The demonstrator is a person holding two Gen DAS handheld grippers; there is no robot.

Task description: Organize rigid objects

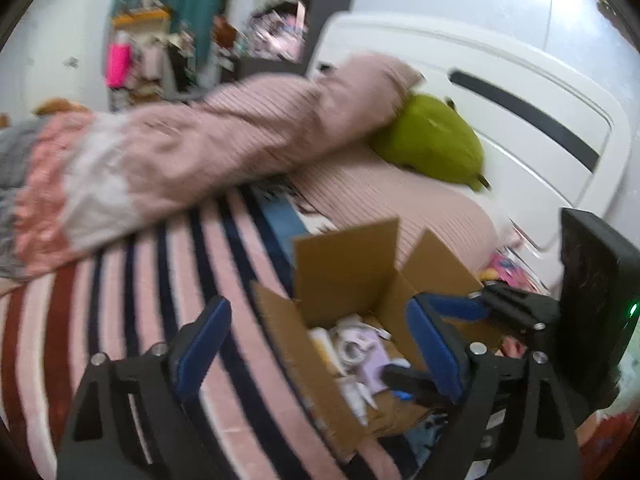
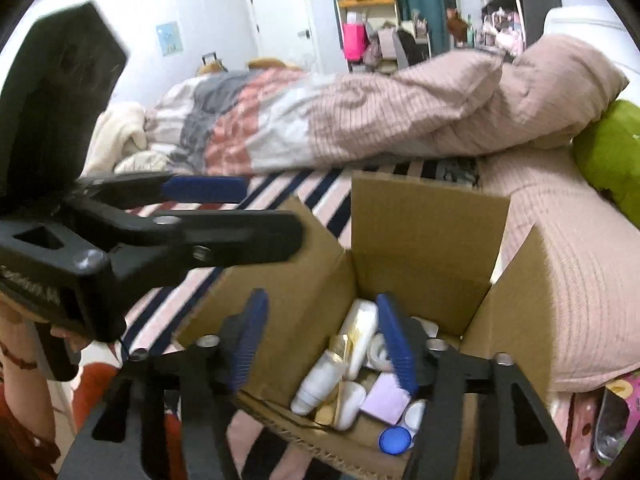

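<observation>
An open cardboard box (image 1: pixel 344 268) (image 2: pixel 428 232) sits on the striped bed. It holds several items: white bottles (image 2: pixel 360 336), a purple box (image 2: pixel 386 398), a blue-capped jar (image 2: pixel 395 440) and a white round case (image 1: pixel 352 346). My left gripper (image 1: pixel 316 344) is open and empty, its fingers straddling the box's left wall. My right gripper (image 2: pixel 324 340) is open and empty above the box's near left corner. The right gripper also shows in the left wrist view (image 1: pixel 452 340), and the left gripper shows in the right wrist view (image 2: pixel 256 212).
A pink striped duvet (image 1: pixel 224 136) is bunched across the bed (image 1: pixel 168 292). A green plush (image 1: pixel 432 140) lies by the white headboard (image 1: pixel 520 92). Cluttered shelves (image 2: pixel 372 28) stand at the far wall. Colourful items (image 2: pixel 612 412) lie at the bed's right edge.
</observation>
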